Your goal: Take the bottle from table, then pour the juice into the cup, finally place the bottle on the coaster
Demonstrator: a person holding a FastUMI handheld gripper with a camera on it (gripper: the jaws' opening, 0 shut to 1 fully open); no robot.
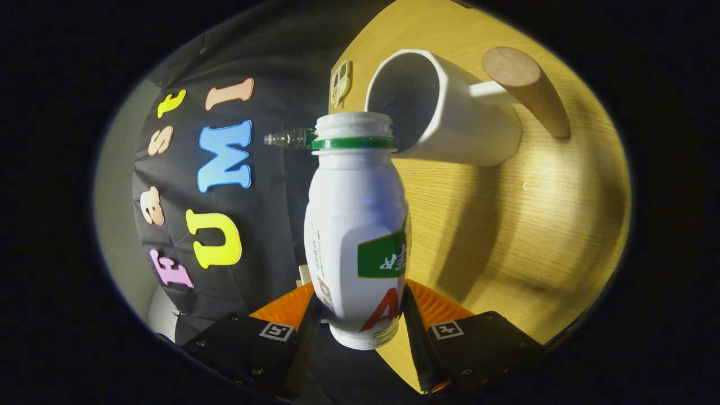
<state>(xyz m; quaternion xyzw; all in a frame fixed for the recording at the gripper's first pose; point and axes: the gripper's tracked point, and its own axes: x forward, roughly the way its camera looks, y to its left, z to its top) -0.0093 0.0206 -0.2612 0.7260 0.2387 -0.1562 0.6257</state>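
Observation:
My gripper (360, 315) is shut on a white bottle (355, 225) with a green neck ring and a green and red label; both fingers press on its lower body. The view is rolled on its side, so the bottle is tipped over. Its open mouth (353, 121) sits right at the rim of a white cup (450, 112) with a round wooden handle (526, 90). The cup stands on the wooden table (534, 236), its dark inside facing the bottle's neck. I cannot see any juice flowing.
A small card-like object (341, 83) lies on the table beyond the cup. A clear plastic bottle (289, 138) lies further off by the table's edge, against the black cloth wall. Bare wood stretches beside the cup.

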